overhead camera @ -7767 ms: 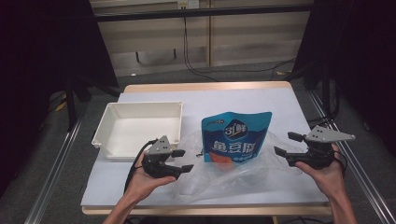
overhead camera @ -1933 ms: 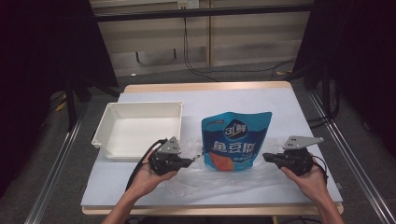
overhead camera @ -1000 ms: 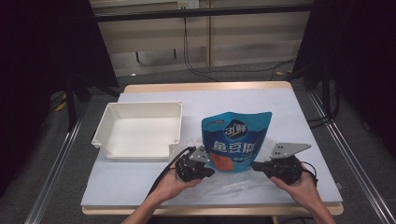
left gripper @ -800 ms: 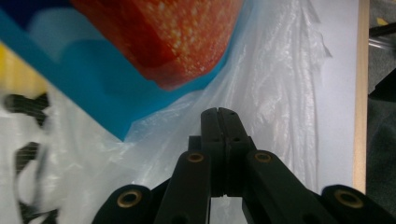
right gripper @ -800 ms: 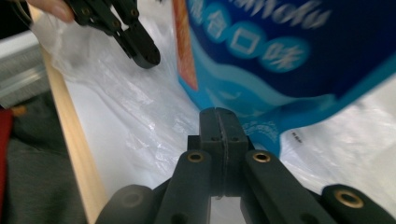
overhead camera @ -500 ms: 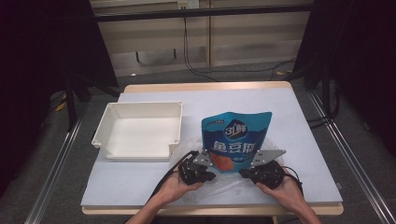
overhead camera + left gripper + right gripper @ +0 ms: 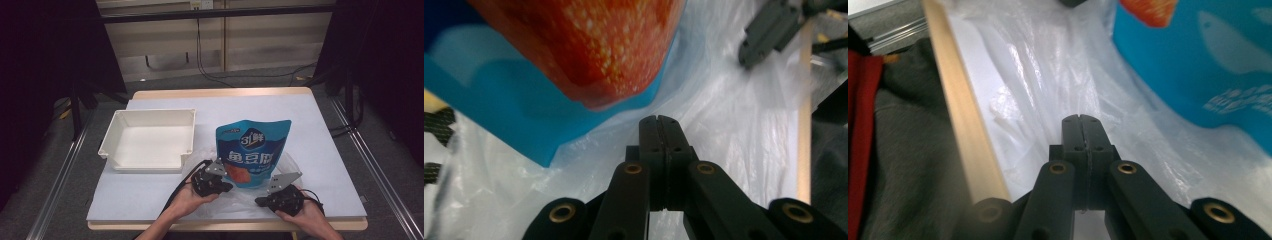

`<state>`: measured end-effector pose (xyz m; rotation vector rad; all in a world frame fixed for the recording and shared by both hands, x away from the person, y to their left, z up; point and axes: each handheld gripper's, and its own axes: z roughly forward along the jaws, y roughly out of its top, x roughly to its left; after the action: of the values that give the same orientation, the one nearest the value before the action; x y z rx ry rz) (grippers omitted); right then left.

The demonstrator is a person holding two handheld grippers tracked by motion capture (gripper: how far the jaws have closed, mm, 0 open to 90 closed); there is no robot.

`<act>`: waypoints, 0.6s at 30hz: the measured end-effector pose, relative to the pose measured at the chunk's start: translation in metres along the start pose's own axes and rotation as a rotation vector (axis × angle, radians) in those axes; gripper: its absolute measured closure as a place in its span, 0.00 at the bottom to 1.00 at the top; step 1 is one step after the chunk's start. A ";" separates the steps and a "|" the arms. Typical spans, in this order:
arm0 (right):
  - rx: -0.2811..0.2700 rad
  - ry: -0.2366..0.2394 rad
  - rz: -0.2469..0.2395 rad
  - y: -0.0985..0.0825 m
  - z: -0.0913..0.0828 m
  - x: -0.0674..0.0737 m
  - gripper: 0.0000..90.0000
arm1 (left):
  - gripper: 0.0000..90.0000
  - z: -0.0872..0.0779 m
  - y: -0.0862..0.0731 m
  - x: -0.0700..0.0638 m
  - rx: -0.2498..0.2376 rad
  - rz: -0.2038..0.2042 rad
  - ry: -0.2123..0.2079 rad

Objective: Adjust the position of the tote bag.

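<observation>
Snack pouch (image 7: 252, 152) sits in the lower middle of the high view, a blue printed bag lying on a crumpled clear plastic bag (image 7: 240, 197) spread over the table (image 7: 325, 150), with a white tray (image 7: 150, 137) to its left. Left hand-held gripper (image 7: 227, 187) rests at the pouch's lower left corner, right hand-held gripper (image 7: 261, 201) just off its lower right — both low on the film.

Over to the left gripper view: the jaws of the left hand-held gripper (image 7: 657, 120) are pressed together, tips on the clear film (image 7: 724, 125), and whether a fold is caught between them I cannot tell. The pouch's red-printed bottom edge (image 7: 589, 55) fills the upper left of the frame, just beyond the tips.

Right gripper view now: the right hand-held gripper (image 7: 1081, 119) is pressed together too, tips against the wrinkled film (image 7: 1048, 65), with the blue pouch (image 7: 1198, 60) at upper right and the table's wooden edge (image 7: 963, 115) running down the left.

My read — the film is light, limp and slick, so it will slide and bunch rather than lift cleanly; pinch a raised fold near its open edge. The pouch looks soft-sided yet filled, so it should hold some shape; its flat sealed border is likely the surest grip.
</observation>
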<state>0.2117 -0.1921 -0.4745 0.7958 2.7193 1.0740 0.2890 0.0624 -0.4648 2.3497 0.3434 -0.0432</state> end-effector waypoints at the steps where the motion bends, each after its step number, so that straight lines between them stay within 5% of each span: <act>1: -0.001 0.008 0.000 -0.001 -0.001 0.001 1.00 | 1.00 -0.001 0.000 0.000 -0.021 -0.014 0.002; 7: 0.004 0.018 -0.012 -0.002 -0.003 0.003 1.00 | 0.99 0.004 0.001 -0.003 -0.022 -0.010 0.007; 10: -0.005 0.001 -0.005 -0.003 -0.004 0.003 1.00 | 1.00 0.013 -0.001 -0.007 0.039 0.014 0.009; 18: -0.149 -0.106 0.094 0.004 -0.014 -0.010 1.00 | 1.00 0.012 -0.002 -0.020 0.052 0.082 -0.025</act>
<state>0.2176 -0.2031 -0.4625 0.9353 2.5036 1.2007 0.2701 0.0504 -0.4721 2.4106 0.2366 -0.0429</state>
